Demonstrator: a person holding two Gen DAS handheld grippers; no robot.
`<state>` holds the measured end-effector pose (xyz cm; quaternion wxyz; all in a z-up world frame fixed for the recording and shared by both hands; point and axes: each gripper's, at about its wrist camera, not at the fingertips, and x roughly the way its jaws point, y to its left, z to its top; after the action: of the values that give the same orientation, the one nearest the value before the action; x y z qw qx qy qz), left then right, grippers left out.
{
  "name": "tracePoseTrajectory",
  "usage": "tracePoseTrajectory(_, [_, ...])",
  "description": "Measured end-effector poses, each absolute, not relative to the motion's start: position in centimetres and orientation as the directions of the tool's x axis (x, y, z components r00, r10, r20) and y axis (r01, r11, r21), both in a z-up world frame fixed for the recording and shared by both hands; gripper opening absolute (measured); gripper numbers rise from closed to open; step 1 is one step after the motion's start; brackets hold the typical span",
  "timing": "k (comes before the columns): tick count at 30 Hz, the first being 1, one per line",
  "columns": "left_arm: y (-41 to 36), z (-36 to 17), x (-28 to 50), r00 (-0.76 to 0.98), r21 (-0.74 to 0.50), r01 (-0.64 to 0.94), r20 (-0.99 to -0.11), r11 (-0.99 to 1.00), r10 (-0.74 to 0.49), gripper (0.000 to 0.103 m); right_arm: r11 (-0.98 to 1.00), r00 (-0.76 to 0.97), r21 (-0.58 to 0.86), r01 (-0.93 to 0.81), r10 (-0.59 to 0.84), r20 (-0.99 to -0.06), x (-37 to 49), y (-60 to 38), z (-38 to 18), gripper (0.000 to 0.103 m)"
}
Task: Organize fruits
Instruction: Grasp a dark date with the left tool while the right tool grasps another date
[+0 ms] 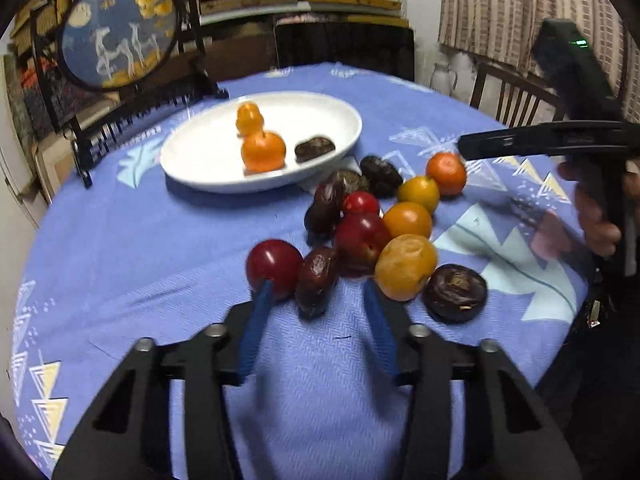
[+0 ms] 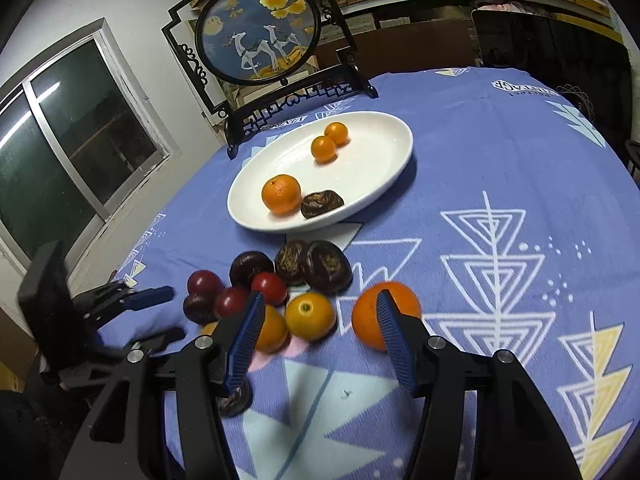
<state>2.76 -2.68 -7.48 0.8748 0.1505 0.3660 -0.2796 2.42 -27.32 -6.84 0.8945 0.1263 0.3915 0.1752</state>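
Observation:
A white oval plate [image 1: 200,160] [image 2: 380,176] holds three oranges [image 2: 281,193] and one dark dried fruit [image 2: 322,203]. In front of it a pile of loose fruit lies on the blue cloth: red plums [image 1: 274,264], dark dates [image 1: 316,280], yellow-orange fruits [image 1: 405,266] and an orange [image 2: 386,316]. My left gripper [image 1: 318,290] is open, its fingers either side of a date at the pile's near edge. My right gripper [image 2: 320,300] is open just above the pile, its right finger in front of the orange. It also shows in the left wrist view [image 1: 468,148].
A round table under a blue patterned cloth [image 2: 500,152]. A framed round deer picture on a black stand [image 2: 256,36] stands behind the plate. A wooden chair [image 1: 516,96] is at the far right edge. A window [image 2: 72,128] is on the left wall.

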Motion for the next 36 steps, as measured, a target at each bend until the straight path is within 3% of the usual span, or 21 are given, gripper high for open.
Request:
tracePoseTrajectory(6, [-4.0, -8.1, 3.4, 0.593, 0.088, 0.583, -0.726, 0.808, -0.348, 0.033, 0.905, 0.618, 0.372, -0.205, 0.415, -0.667, 1.6, -28.2, -7.7, 0.058])
tracePoseTrajectory(10, [-3.3, -7.9, 3.7, 0.591, 0.058, 0.567, -0.723, 0.822, -0.357, 0.021, 0.891, 0.592, 0.380, -0.247, 0.449, -0.669, 0.9, -27.2, -8.0, 0.054])
tracePoseTrajectory(15, [-1.6, -5.7, 2.2, 0.631, 0.029, 0.558, -0.663, 0.829, -0.402, 0.020, 0.830, 0.488, 0.352, -0.433, 0.544, -0.683, -0.7, -22.4, -8.1, 0.054])
tracePoseTrajectory(19, [-0.5, -4.6, 1.8, 0.650, 0.018, 0.542, -0.643, 0.840, -0.405, 0.020, 0.809, 0.427, 0.299, -0.506, 0.536, -0.729, -1.4, -19.1, -8.8, 0.054])
tracePoseTrajectory(28, [0.1, -4.8, 1.7, 0.638, -0.005, 0.538, -0.651, 0.843, -0.411, 0.020, 0.850, 0.435, 0.225, -0.476, 0.450, -0.780, -0.4, -17.4, -9.9, 0.053])
tracePoseTrajectory(30, [0.1, -4.9, 1.8, 0.635, -0.009, 0.537, -0.654, 0.843, -0.411, 0.020, 0.851, 0.439, 0.226, -0.475, 0.451, -0.777, -0.6, -17.4, -10.2, 0.040])
tracePoseTrajectory(36, [0.1, -4.8, 1.7, 0.635, -0.018, 0.536, -0.649, 0.844, -0.418, 0.020, 0.834, 0.452, 0.252, -0.491, 0.491, -0.745, -0.9, -18.4, -9.2, 0.040])
